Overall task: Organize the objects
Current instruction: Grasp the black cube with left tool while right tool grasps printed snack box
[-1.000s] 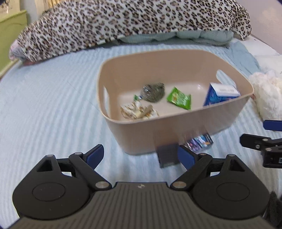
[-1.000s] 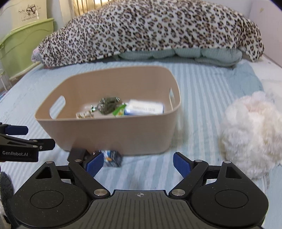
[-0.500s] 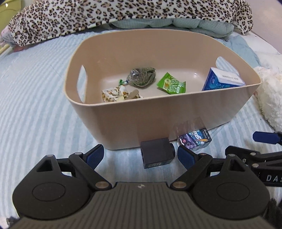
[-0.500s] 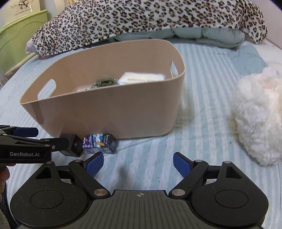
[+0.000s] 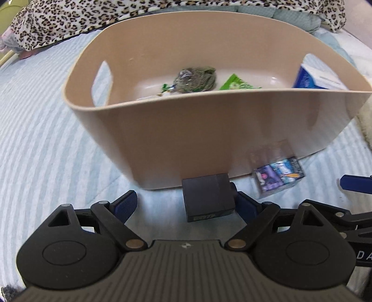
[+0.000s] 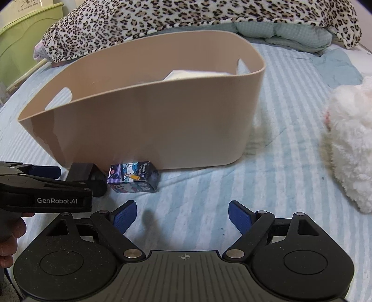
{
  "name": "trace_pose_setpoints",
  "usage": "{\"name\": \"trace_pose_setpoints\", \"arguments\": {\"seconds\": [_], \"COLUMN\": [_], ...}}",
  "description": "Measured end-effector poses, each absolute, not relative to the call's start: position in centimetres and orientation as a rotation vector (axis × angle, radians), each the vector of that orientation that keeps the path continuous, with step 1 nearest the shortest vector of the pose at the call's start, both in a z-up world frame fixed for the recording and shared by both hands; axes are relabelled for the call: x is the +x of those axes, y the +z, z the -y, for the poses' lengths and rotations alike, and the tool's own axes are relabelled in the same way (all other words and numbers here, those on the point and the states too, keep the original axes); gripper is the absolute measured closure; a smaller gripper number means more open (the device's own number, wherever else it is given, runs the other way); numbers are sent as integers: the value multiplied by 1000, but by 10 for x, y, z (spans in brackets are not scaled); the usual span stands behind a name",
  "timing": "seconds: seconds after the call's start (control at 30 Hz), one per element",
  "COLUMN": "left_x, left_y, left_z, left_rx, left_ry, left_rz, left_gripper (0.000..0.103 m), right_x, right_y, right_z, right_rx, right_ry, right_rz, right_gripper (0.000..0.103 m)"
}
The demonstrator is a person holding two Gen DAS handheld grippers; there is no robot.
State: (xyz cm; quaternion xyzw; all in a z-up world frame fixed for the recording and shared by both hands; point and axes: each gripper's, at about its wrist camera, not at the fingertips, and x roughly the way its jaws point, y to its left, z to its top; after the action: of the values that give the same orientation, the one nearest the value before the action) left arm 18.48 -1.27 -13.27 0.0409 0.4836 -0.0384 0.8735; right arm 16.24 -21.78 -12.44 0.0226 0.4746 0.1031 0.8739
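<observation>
A beige plastic basket (image 5: 186, 130) (image 6: 148, 116) stands on the striped bed. Inside it lie a green-grey packet (image 5: 197, 77), a green sachet (image 5: 234, 84) and a blue-white carton (image 5: 316, 79). A black box (image 5: 207, 197) (image 6: 81, 173) lies on the bed against the basket's near wall, between the open fingers of my left gripper (image 5: 186, 204), close to the right finger. A small purple printed carton (image 5: 276, 176) (image 6: 133, 177) lies to its right. My right gripper (image 6: 182, 216) is open and empty, low over the bed in front of the carton.
A leopard-print blanket (image 6: 186, 16) and a pale green quilt (image 6: 290, 34) lie behind the basket. A white fluffy toy (image 6: 348, 148) sits on the right. A green cabinet (image 6: 21, 41) stands at the far left.
Both grippers have come lower and closer to the basket. The black box now sits between my left gripper's fingers. The purple carton is nearer to my right gripper.
</observation>
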Motion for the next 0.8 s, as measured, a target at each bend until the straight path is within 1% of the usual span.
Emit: {"name": "trace_pose_setpoints", "arguments": {"seconds": [0.4,0.5,0.53,0.57,0.6,0.63,0.67,0.7,0.8], "left_x": [190,189,188,187,187,185,185,184,183], "left_y": [-135,-135,-135,-135,-134,-134,-133,-131,-128], "left_z": [-21,-24,-23,-23,-22,-22,-22,-22,-23], "left_rx": [69,51,57,64,70,70,66,64,61], "left_ry": [-21,-24,-30,-39,-47,-56,-65,-68,-65], "left_rz": [-1027,-1024,-1018,-1013,-1009,-1006,-1006,-1007,-1018], "left_gripper": [12,15,22,28,32,42,55,55,56], "right_x": [174,178,179,180,180,180,180,179,175], "right_y": [-133,-133,-133,-134,-134,-134,-134,-134,-131], "right_z": [183,175,172,170,168,166,165,164,165], "right_rx": [37,30,27,27,29,29,25,18,18], "right_ry": [269,270,268,267,267,266,264,263,266], "right_rz": [-981,-966,-960,-955,-953,-952,-949,-945,-933], "right_gripper": [15,15,17,22,26,36,49,54,54]}}
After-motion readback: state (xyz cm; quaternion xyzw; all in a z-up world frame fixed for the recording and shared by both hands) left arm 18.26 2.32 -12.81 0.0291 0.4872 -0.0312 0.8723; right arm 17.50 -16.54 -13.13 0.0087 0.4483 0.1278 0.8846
